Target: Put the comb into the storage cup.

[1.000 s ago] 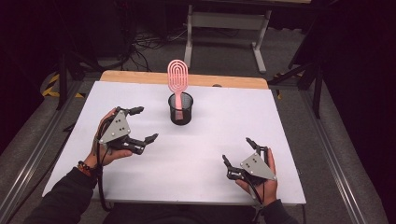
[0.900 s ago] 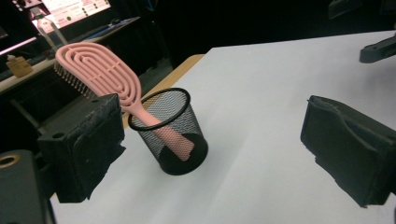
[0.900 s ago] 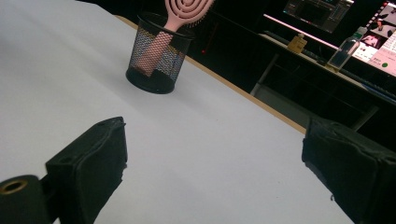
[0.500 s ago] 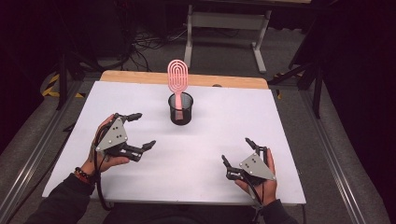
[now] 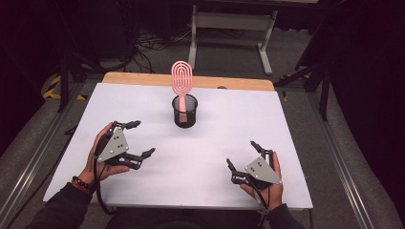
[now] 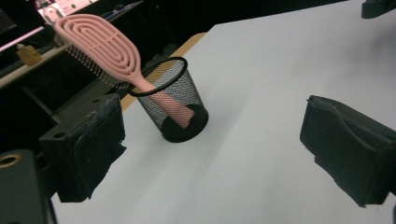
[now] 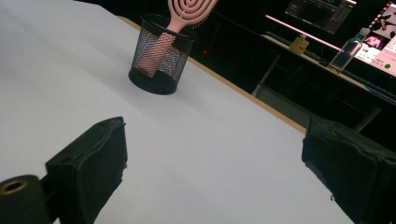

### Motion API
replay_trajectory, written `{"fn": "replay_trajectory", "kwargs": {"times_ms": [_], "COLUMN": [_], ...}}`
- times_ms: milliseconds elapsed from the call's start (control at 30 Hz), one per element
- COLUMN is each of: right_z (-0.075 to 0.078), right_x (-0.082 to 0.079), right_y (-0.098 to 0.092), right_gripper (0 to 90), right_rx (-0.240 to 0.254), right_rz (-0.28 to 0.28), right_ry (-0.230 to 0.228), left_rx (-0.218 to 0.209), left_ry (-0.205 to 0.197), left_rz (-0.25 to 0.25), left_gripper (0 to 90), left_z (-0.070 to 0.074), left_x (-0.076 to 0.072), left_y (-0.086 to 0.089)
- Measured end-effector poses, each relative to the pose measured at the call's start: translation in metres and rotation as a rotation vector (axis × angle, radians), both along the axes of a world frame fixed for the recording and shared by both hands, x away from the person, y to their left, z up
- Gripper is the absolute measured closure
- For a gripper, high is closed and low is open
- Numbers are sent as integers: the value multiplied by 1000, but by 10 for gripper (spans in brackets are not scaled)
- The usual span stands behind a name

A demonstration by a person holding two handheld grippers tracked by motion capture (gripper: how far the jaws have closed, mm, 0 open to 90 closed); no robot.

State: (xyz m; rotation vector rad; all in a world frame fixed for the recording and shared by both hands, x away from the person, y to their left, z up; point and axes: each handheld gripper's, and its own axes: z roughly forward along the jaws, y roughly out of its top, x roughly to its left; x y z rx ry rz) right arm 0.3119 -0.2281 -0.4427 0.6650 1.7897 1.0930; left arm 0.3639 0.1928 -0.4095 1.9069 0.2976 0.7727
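A pink hairbrush [image 5: 182,81] stands handle-down in a black mesh cup [image 5: 185,111] at the middle back of the white table [image 5: 200,157]. The left gripper view has the brush [image 6: 100,46] leaning left in the cup [image 6: 175,107]. In the right gripper view the brush [image 7: 189,10] rises from the cup [image 7: 159,56]. My left gripper [image 5: 142,139] is open with nothing between its jaws, left of and nearer than the cup. Near the front right my right gripper [image 5: 242,156] is open too, holding nothing. Both jaw pairs stand wide apart [image 6: 212,140] [image 7: 215,172].
A wooden strip [image 5: 239,83] runs along the table's far edge. Beyond it a metal stand [image 5: 229,28] and cables lie on the floor. A bench with a bottle [image 7: 345,51] and screens stands off the far side. White tabletop stretches between both grippers and the cup.
My left gripper has drawn back toward the front-left, away from the cup, staying open. The right gripper, cup and brush have not moved.
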Motion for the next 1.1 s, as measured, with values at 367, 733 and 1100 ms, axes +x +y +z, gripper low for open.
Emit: {"fn": "replay_trajectory", "kwargs": {"times_ms": [367, 733, 1100], "right_z": [0, 0, 0], "right_x": [0, -1, -1], "right_y": [0, 0, 0], "right_gripper": [76, 75, 72], "right_rx": [-1, 3, 6], "right_rz": [4, 14, 22], "right_ry": [-2, -3, -2], "left_rx": [37, 31, -9], "left_ry": [31, 54, 97], "left_rz": [39, 55, 97], "left_gripper": [77, 65, 52], "left_z": [-23, -35, -50], "left_x": [-1, -8, -13], "left_y": [9, 22, 43]}}
